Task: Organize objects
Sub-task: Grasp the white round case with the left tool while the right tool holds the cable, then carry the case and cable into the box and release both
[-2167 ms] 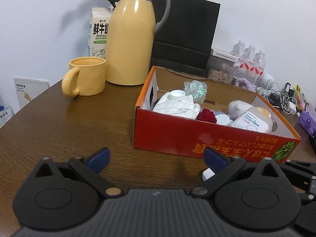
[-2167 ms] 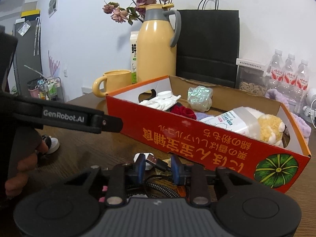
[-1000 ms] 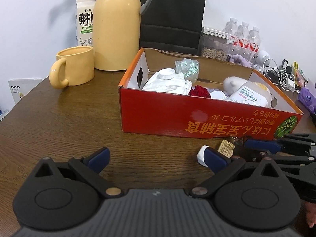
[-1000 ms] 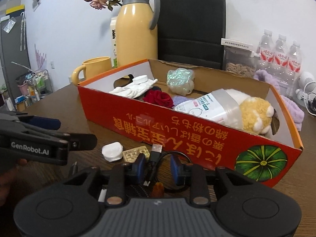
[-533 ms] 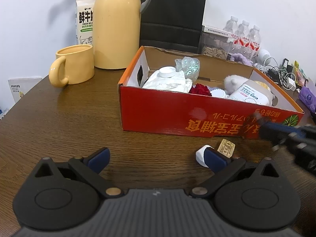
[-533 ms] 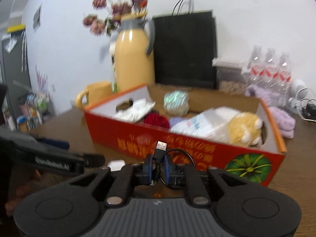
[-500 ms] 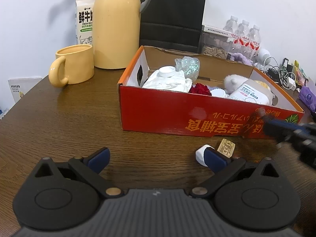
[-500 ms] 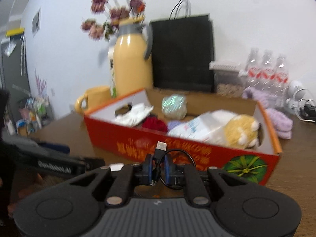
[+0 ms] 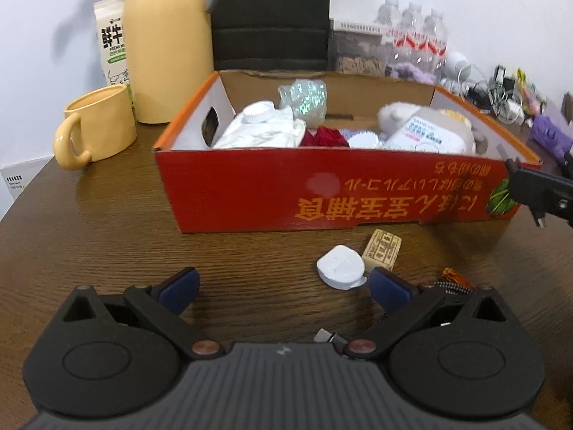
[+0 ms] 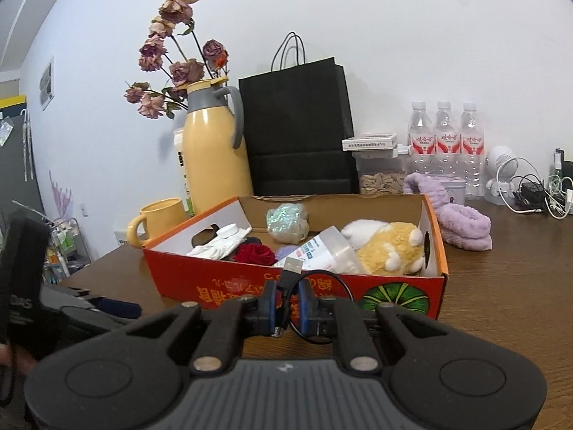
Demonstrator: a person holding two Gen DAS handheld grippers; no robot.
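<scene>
A red cardboard box (image 9: 286, 193) stands on the wooden table and holds a white glove, a red rose (image 9: 324, 137), a glittery ball and a plush toy (image 10: 390, 247). My right gripper (image 10: 286, 304) is shut on a black USB cable (image 10: 292, 272) and holds it raised in front of the box (image 10: 250, 290). My left gripper (image 9: 283, 286) is open and empty, low over the table. A white cap (image 9: 340, 267), a small tan packet (image 9: 381, 251) and an orange-tipped spring piece (image 9: 453, 279) lie on the table before the box.
A yellow mug (image 9: 95, 127), a yellow thermos (image 9: 168, 43) and a milk carton (image 9: 111, 43) stand at the back left. A black paper bag (image 10: 297, 125), water bottles (image 10: 447, 143), purple slippers (image 10: 462, 222) and loose cables (image 10: 537, 193) are behind and right of the box.
My right gripper has lifted the USB cable off the table and risen to box-rim height. The left gripper has barely moved and stays open.
</scene>
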